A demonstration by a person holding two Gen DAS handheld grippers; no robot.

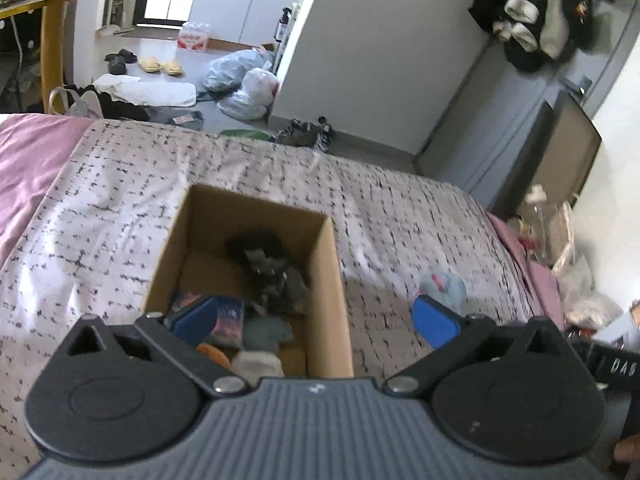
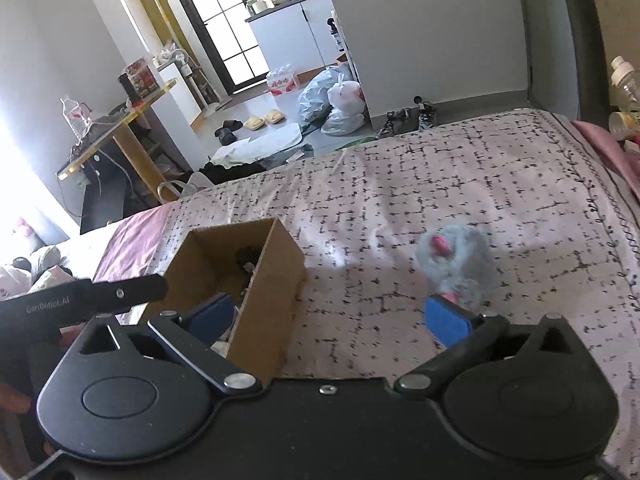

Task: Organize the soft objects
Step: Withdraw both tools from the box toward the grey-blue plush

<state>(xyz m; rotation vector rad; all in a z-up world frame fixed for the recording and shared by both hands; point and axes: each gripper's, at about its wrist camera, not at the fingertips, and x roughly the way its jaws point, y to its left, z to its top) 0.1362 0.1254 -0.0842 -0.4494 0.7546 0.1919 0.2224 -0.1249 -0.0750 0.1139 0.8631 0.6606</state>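
Observation:
An open cardboard box (image 1: 324,280) stands on the bed and holds several soft things: a dark furry one (image 1: 268,264), a grey one (image 1: 266,332), an orange one and a white one. It also shows in the right wrist view (image 2: 272,300). A fluffy blue-grey toy with pink bits (image 2: 456,268) lies on the bedspread to the right of the box; it shows in the left wrist view (image 1: 442,286) too. My left gripper (image 1: 314,322) is open and empty, over the box's near right wall. My right gripper (image 2: 328,316) is open and empty, with its right pad (image 2: 446,324) just before the toy.
The bed has a patterned pink-white bedspread (image 2: 440,184) and a pink sheet (image 1: 28,152) at the left. Beyond its far edge the floor holds bags (image 1: 244,80), shoes and clothes. A yellow table (image 2: 120,128) stands to the left. A bedside with bottles (image 2: 624,88) is on the right.

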